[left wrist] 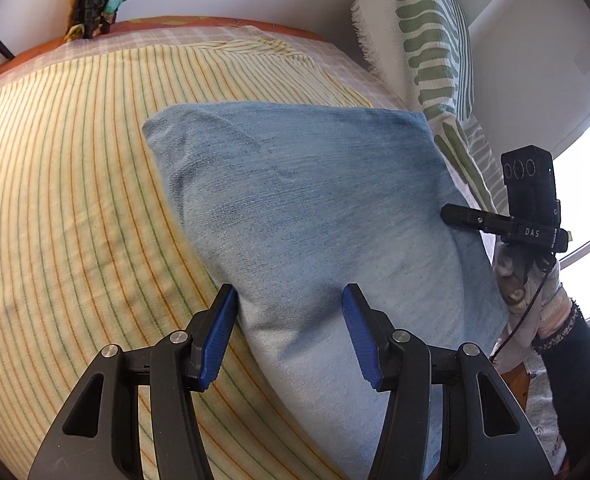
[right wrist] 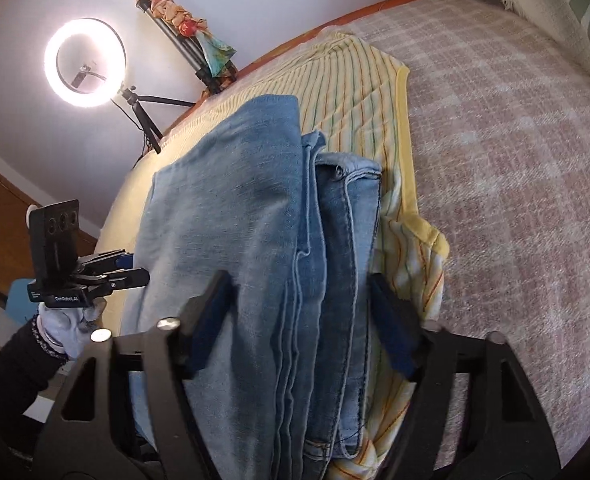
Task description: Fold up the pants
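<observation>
Blue-padded fingers of the left hand-held gripper stand spread apart in the left wrist view, one pad over the left edge of the folded light-blue denim pants, the other over the cloth; nothing is clamped between them. The pants lie on a yellow striped sheet spread over the bed. At the pants' right edge the right hand-held gripper reaches in side-on, so its jaws cannot be read here. Beyond the pants hangs a white fringed cloth with green blotches.

From the right wrist view, the right hand-held gripper gapes wide, its dark fingers straddling the stacked denim layers without pinching them. Seams and hems of the fold face the camera; the stack's lower end is cut off by the gripper body. Left of the pants the left hand-held gripper shows small, held in a gloved hand. Behind the pants glows a white ring light on a tripod. Right of the pants lies a pink checked blanket.
</observation>
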A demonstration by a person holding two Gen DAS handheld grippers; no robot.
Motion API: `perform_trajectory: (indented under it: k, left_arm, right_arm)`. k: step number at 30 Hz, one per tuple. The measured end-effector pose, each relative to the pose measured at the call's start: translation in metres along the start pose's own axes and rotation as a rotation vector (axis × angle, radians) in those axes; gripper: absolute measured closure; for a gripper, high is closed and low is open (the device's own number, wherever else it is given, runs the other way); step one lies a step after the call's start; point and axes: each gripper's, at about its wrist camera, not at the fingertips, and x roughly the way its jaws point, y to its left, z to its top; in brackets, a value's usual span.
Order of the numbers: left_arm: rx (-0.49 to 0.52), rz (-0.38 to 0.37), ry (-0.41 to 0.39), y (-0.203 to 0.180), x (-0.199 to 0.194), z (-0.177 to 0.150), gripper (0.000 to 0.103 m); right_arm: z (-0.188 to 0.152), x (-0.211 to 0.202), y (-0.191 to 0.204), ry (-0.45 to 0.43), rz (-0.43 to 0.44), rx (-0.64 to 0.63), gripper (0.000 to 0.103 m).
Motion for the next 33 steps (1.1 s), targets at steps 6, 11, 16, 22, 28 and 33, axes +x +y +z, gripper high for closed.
perform_trajectory:
  k: [6, 11, 16, 22, 28, 33]
  left_arm:
    - [0.031, 0.026, -0.028, -0.006, -0.003, -0.002, 0.056]
    - [-0.003, 0.014, -0.027, -0.001, 0.002, 0.001, 0.054]
    - [-0.009, 0.008, -0.047, -0.002, 0.001, 0.001, 0.067]
    - [0.040, 0.034, -0.104, -0.018, -0.011, 0.000, 0.090]
    - [0.084, 0.037, -0.149, -0.031, -0.027, 0.000, 0.092]
    - [0.109, 0.009, -0.182, -0.041, -0.046, -0.001, 0.092]
  right_arm:
    - [-0.003, -0.002, 0.019, -0.021, -0.035, -0.052, 0.073]
    - [0.001, 0.003, 0.013, 0.002, -0.051, 0.003, 0.049]
    - [0.002, 0.005, 0.028, -0.013, -0.093, -0.045, 0.072]
    - [0.004, -0.010, 0.052, -0.041, -0.158, -0.095, 0.082]
    - [0.004, -0.023, 0.077, -0.072, -0.188, -0.129, 0.083]
    - [0.004, -0.039, 0.103, -0.104, -0.196, -0.158, 0.084]
